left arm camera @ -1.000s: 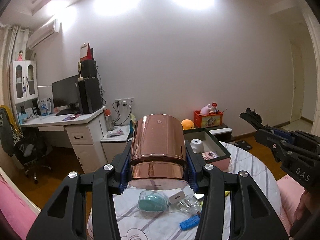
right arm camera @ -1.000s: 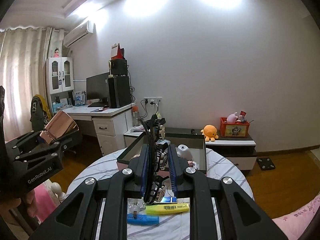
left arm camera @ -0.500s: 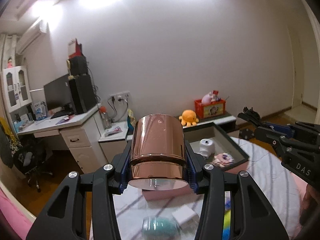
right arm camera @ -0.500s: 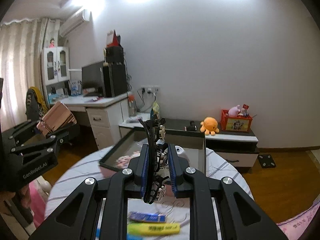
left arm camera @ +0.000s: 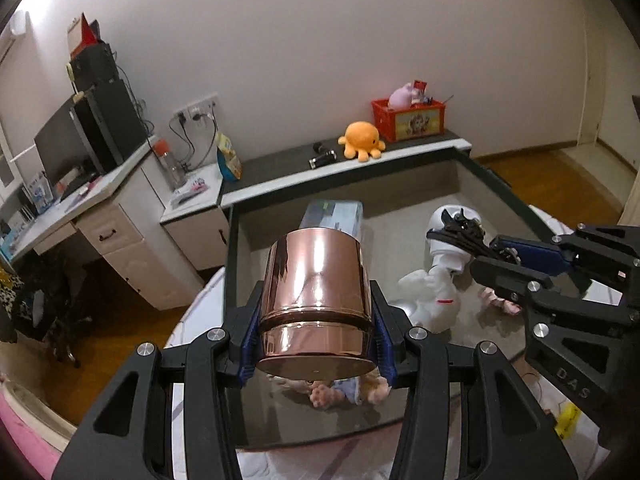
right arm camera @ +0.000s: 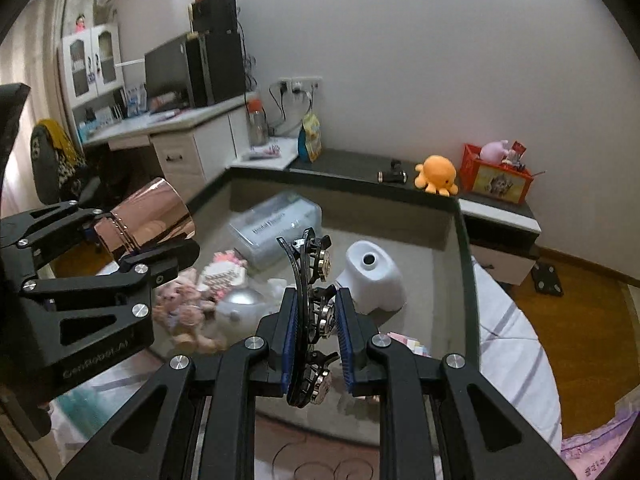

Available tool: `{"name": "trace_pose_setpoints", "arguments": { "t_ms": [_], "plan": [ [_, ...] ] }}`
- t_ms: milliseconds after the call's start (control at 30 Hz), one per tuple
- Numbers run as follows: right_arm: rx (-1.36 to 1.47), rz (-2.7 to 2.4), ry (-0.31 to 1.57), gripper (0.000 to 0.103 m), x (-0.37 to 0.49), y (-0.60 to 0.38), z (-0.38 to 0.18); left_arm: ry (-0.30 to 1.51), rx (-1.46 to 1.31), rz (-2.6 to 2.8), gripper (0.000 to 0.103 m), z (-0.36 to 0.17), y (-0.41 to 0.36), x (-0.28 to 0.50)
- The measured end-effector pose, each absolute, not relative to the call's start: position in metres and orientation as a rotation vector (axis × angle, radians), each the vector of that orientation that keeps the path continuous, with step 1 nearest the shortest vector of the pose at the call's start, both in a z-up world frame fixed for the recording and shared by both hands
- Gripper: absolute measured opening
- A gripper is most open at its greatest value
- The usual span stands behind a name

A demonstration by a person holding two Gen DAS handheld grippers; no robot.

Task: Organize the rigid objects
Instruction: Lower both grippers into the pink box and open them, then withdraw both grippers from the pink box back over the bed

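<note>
Both tongs have swung in over the open box (left arm camera: 496,184) from the cluttered round desk, the left tongs (left arm camera: 316,336) clamping the copper cup (left arm camera: 316,280) at six o'clock, the right tongs (right arm camera: 318,328) pinching the black hair clip (right arm camera: 310,280) at three, so drop-off looks close.
</note>
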State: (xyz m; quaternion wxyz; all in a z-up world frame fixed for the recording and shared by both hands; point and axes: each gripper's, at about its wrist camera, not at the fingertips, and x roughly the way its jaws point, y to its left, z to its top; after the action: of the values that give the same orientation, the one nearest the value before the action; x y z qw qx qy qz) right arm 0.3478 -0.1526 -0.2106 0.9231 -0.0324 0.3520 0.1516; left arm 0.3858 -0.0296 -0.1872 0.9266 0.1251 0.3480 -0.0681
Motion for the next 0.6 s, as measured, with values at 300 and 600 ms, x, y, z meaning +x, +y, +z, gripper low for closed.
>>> {"name": "trace_pose_setpoints", "arguments": {
  "t_ms": [300,600],
  "plan": [
    [-0.035,0.306,0.716,0.034,0.348,-0.157,-0.205,0.596,0.228,-0.123,0.082,-0.169,-0.026,0.371],
    [0.01,0.289,0.554,0.082,0.285,-0.171,-0.149,0.435,0.181,-0.062,0.103,-0.119,0.0,0.294]
  ]
}}
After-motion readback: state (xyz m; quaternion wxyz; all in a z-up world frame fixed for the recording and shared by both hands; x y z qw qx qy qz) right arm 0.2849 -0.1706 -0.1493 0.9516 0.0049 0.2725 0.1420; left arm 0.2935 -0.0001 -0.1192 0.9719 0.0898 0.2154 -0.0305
